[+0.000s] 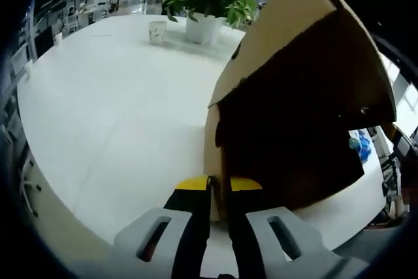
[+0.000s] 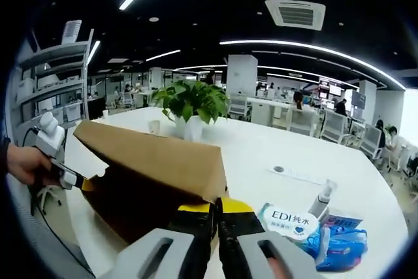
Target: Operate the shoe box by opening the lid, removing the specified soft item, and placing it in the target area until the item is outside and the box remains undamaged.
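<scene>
A brown cardboard shoe box (image 1: 294,96) stands on the white table (image 1: 117,115), its lid tilted up over a dark inside. My left gripper (image 1: 219,191) is shut on the thin cardboard edge at the box's near corner, yellow tips pressed together. In the right gripper view the box (image 2: 150,161) lies across the left. My right gripper (image 2: 217,210) is shut on the lid's near corner. The left gripper (image 2: 83,181), held by a hand (image 2: 23,164), pinches the box's far left end. The box's contents are hidden in shadow.
A potted green plant (image 2: 189,106) and a paper cup (image 2: 154,127) stand behind the box; the plant (image 1: 204,4) is also at the table's far side. A white wipes pack (image 2: 287,221), a blue pack (image 2: 339,240) and a small bottle (image 2: 323,197) lie right of the box. Office desks stand beyond.
</scene>
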The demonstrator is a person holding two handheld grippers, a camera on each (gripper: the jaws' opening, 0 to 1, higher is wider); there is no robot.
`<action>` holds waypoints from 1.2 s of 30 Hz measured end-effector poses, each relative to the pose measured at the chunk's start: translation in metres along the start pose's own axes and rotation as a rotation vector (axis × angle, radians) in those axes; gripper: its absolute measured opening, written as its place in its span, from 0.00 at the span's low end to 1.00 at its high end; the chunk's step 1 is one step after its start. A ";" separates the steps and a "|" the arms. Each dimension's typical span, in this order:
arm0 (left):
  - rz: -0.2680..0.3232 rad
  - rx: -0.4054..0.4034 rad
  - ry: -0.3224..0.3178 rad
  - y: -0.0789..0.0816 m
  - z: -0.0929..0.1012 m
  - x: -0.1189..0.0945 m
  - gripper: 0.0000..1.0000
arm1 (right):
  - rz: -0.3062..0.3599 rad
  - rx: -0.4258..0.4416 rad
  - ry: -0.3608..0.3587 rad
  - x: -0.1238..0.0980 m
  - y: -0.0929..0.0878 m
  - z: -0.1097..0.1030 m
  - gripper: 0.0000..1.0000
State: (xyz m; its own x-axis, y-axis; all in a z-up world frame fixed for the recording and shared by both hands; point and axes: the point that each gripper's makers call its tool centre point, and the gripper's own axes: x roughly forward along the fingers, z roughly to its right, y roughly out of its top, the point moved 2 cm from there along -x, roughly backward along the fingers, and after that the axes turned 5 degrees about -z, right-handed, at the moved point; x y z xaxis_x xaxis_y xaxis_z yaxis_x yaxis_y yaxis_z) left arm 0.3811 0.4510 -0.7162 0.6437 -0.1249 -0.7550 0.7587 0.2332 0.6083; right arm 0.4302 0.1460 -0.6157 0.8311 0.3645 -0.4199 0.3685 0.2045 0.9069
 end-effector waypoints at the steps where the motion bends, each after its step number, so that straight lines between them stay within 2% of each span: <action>1: 0.001 -0.002 -0.006 0.000 0.000 0.000 0.07 | -0.003 0.006 0.002 0.000 -0.003 0.000 0.00; 13: 0.006 -0.004 -0.043 -0.003 0.002 -0.004 0.09 | -0.071 0.003 0.013 -0.005 -0.026 -0.004 0.00; 15: 0.013 -0.004 -0.046 -0.002 0.002 -0.008 0.09 | -0.082 0.024 0.020 -0.005 -0.031 -0.003 0.00; 18: 0.023 0.064 -0.044 0.001 0.004 -0.011 0.08 | -0.099 0.030 0.027 -0.006 -0.037 -0.004 0.00; 20: 0.025 0.082 -0.045 0.002 0.005 -0.014 0.08 | -0.113 0.028 0.037 -0.006 -0.042 -0.005 0.00; 36: 0.081 0.189 -0.069 0.008 0.010 -0.043 0.07 | -0.150 0.051 0.058 -0.015 -0.059 -0.006 0.00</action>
State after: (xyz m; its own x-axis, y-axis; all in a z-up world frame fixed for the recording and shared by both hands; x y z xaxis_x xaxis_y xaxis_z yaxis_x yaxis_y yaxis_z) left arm 0.3610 0.4486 -0.6765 0.7037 -0.1804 -0.6872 0.7053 0.0614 0.7062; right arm 0.3940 0.1339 -0.6633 0.7404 0.3855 -0.5506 0.5083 0.2147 0.8339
